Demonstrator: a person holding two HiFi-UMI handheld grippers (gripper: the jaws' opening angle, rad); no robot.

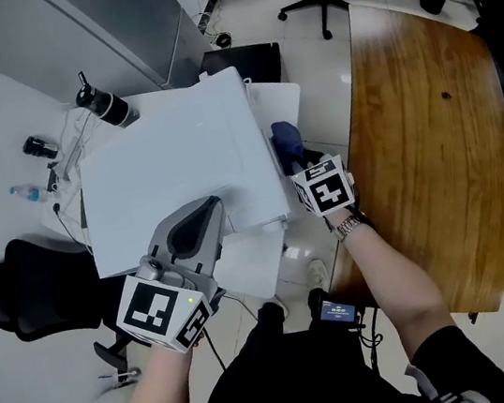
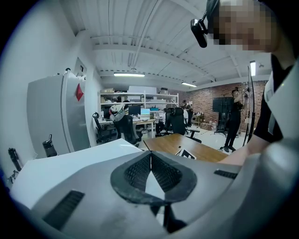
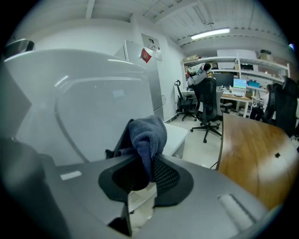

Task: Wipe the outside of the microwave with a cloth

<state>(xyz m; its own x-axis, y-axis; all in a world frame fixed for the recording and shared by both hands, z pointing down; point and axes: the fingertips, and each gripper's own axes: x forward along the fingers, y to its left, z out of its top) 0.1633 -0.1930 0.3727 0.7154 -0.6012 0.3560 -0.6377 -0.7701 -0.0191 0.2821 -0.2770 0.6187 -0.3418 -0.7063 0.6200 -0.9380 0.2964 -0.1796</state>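
From above, the white microwave (image 1: pixel 181 169) fills the middle of the head view. My left gripper (image 1: pixel 210 204) rests over its top front edge, jaws shut with nothing between them; in the left gripper view the left gripper's tips (image 2: pixel 150 155) meet above the microwave's white top (image 2: pixel 60 163). My right gripper (image 1: pixel 295 162) is at the microwave's right side, shut on a dark blue cloth (image 1: pixel 285 140). The right gripper view has the cloth (image 3: pixel 149 133) bunched up out of the right gripper (image 3: pixel 148 161), close to the microwave's white side wall (image 3: pixel 88 107). I cannot tell whether the cloth touches the wall.
A long wooden table (image 1: pixel 429 120) runs along the right. A black flask (image 1: pixel 104 105) and a small bottle (image 1: pixel 28 191) lie behind the microwave. A black chair (image 1: pixel 29 288) stands at left, a grey refrigerator (image 1: pixel 83 33) behind, a low white cabinet (image 1: pixel 276 102) beside the microwave.
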